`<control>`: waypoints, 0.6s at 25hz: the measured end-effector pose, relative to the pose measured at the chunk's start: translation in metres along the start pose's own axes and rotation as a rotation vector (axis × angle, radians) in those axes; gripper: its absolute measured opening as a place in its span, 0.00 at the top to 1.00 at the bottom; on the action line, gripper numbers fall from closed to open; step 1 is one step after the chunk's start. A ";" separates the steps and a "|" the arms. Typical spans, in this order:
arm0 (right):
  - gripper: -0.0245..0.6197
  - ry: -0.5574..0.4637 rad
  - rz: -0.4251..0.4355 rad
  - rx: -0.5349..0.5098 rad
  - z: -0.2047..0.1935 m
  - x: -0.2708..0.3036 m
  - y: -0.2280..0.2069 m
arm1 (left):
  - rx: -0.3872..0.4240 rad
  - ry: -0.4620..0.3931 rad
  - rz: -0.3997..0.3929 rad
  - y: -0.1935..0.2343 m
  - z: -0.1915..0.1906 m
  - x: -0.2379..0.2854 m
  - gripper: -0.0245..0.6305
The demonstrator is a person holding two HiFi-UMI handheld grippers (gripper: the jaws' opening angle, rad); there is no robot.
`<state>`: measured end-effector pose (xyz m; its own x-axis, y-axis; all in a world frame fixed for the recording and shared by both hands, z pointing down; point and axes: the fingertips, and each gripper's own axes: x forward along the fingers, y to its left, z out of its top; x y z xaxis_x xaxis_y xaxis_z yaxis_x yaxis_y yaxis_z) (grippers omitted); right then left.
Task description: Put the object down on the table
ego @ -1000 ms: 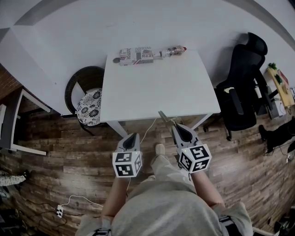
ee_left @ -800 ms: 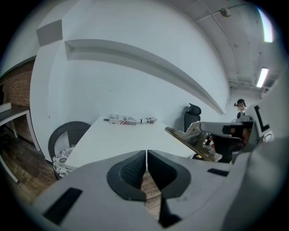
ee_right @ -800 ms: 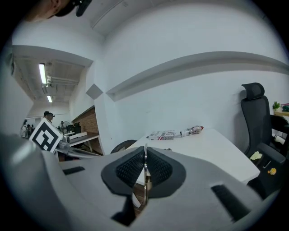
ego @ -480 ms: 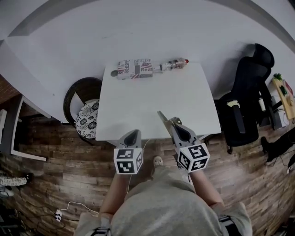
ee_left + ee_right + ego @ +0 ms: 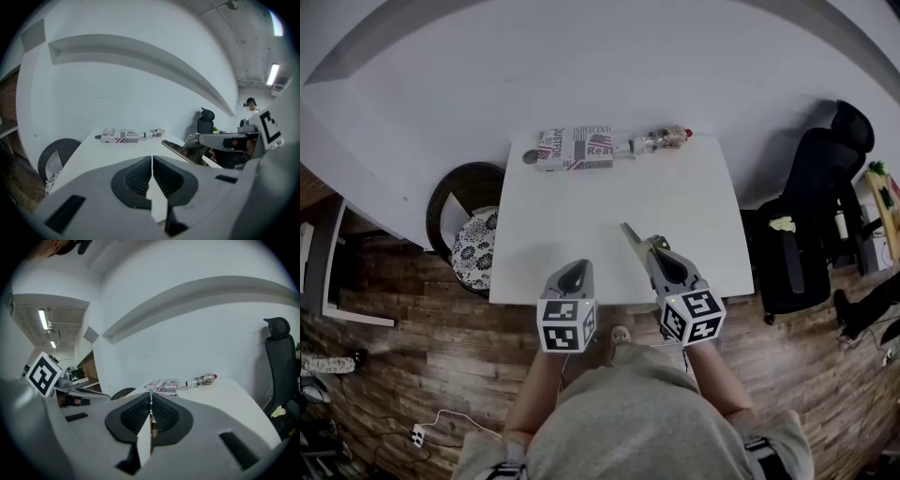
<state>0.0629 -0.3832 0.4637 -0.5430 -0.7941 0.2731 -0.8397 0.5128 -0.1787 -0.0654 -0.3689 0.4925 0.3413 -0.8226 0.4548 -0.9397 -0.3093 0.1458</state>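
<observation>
Right gripper (image 5: 651, 246) is pinching a thin flat strip (image 5: 631, 235), which is jutting toward 11 o'clock over the table (image 5: 694, 202) near its 6 o'clock edge; contact with the top unreadable. Left gripper (image 5: 573, 270) is sitting pressed together, empty. Risk: released while tilted and this near the edge, the strip may skid off.

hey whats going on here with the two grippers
A person holds a gripper in each hand at a white table. The right gripper is shut on a thin flat object, held over the table's near side. The left gripper is shut and empty. A printed box and a bottle lie at the far edge.
</observation>
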 end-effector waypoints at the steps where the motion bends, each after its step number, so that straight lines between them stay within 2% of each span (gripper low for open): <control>1: 0.94 0.005 0.002 0.000 0.000 0.005 -0.003 | -0.003 0.007 0.002 0.001 -0.001 0.004 0.95; 15: 0.94 0.094 0.019 -0.002 -0.036 0.073 -0.040 | -0.077 0.080 0.048 0.022 -0.018 0.043 0.95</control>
<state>0.0569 -0.4504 0.5246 -0.5566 -0.7501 0.3571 -0.8292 0.5283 -0.1828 -0.0721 -0.4029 0.5317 0.2961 -0.7937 0.5313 -0.9548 -0.2305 0.1877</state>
